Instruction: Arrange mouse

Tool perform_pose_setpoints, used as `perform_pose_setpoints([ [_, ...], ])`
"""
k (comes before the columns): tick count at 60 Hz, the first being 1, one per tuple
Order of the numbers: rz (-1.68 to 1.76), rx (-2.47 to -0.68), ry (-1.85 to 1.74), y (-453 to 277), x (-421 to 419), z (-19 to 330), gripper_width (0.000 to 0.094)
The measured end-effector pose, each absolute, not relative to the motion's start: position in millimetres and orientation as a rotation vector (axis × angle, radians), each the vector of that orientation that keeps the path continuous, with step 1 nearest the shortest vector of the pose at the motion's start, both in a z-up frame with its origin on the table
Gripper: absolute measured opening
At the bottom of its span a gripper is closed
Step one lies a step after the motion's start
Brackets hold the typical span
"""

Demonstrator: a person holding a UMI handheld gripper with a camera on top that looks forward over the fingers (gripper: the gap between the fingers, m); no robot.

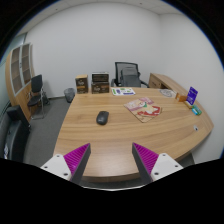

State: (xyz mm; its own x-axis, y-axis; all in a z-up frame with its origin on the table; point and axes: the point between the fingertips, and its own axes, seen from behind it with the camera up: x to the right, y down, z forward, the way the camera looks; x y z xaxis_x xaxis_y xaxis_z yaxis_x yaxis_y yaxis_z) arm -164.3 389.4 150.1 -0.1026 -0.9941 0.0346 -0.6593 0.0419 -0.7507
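Pale wood makes up the large bench (110, 135), which fills the middle of the view and curves round at its near edge. A dark mouse (102, 117) lies on it, well ahead of the fingers and a little to the left of the gap between them, with bare wood all round it. To the right of the mouse, well apart from it, an open magazine (145, 108) with reddish pages lies flat on the bench. Farther back a few white papers (123, 92) rest near the far edge, and toward the right end stand a small purple box (191, 96) and a small teal thing (196, 112) nearer the rim.

The gripper (112, 160) hangs above the near edge of the bench, its two fingers (72, 162) spread wide apart with nothing between them; their magenta pads (155, 158) face inward over bare wood.

Beyond the bench a black office chair (127, 74) stands at the far side, and another dark chair (37, 93) sits against the left wall beside a wooden shelf unit (19, 68). A low wooden cabinet (91, 84) with dark boxes on it stands against the white back wall, with a small bin (69, 95) on the floor near it.
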Motion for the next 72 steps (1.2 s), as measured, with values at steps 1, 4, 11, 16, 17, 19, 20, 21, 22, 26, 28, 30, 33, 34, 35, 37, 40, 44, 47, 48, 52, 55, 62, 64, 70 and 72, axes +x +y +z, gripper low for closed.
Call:
perform_pose_setpoints([
  [1, -0.852, -1.668, 1.813, 391.7, -163.8, 148.8, 0.0867],
  [4, -0.848, -1.677, 1.804, 396.7, -162.6, 145.9, 0.0866],
  [11, -0.834, -1.704, 1.786, 405.1, -157.5, 137.5, 0.0867],
  [16, -0.824, -1.721, 1.778, 408.5, -151.9, 130.7, 0.0866],
  [17, -0.822, -1.722, 1.776, 409.2, -150.4, 129.5, 0.0866],
  [19, -0.817, -1.726, 1.771, 410.9, -146.9, 126.3, 0.0865],
  [20, -0.815, -1.729, 1.769, 411.3, -145.3, 124.4, 0.0865],
  [21, -0.813, -1.731, 1.768, 411.6, -143.7, 122.5, 0.0864],
  [22, -0.811, -1.732, 1.769, 411.9, -142.1, 120.8, 0.0865],
  [26, -0.804, -1.735, 1.765, 412.1, -135.1, 113.6, 0.0866],
  [28, -0.800, -1.734, 1.759, 413.3, -131.2, 111.0, 0.0865],
  [30, -0.801, -1.734, 1.756, 413.5, -126.7, 107.5, 0.0866],
  [33, -0.807, -1.728, 1.750, 413.1, -117.2, 102.6, 0.0866],
  [34, -0.807, -1.728, 1.746, 413.2, -114.3, 100.9, 0.0867],
  [35, -0.806, -1.727, 1.742, 413.3, -111.3, 99.5, 0.0868],
  [37, -0.804, -1.723, 1.733, 414.3, -104.8, 96.6, 0.0865],
  [40, -0.798, -1.718, 1.722, 415.6, -94.9, 91.8, 0.0867],
  [44, -0.796, -1.713, 1.718, 414.8, -81.9, 84.9, 0.0867],
  [47, -0.787, -1.719, 1.717, 415.0, -73.7, 77.4, 0.0867],
  [48, -0.787, -1.720, 1.719, 414.6, -71.2, 75.1, 0.0867],
  [52, -0.791, -1.723, 1.720, 413.0, -59.8, 67.0, 0.0868],
  [55, -0.792, -1.732, 1.721, 413.1, -51.6, 59.9, 0.0869],
  [62, -0.789, -1.745, 1.714, 415.2, -32.6, 43.4, 0.0868],
  [64, -0.793, -1.749, 1.709, 415.7, -26.9, 39.2, 0.0868],
  [70, -0.791, -1.761, 1.703, 417.3, -10.6, 25.8, 0.0867],
  [72, -0.788, -1.762, 1.703, 418.4, -5.1, 21.6, 0.0867],
])
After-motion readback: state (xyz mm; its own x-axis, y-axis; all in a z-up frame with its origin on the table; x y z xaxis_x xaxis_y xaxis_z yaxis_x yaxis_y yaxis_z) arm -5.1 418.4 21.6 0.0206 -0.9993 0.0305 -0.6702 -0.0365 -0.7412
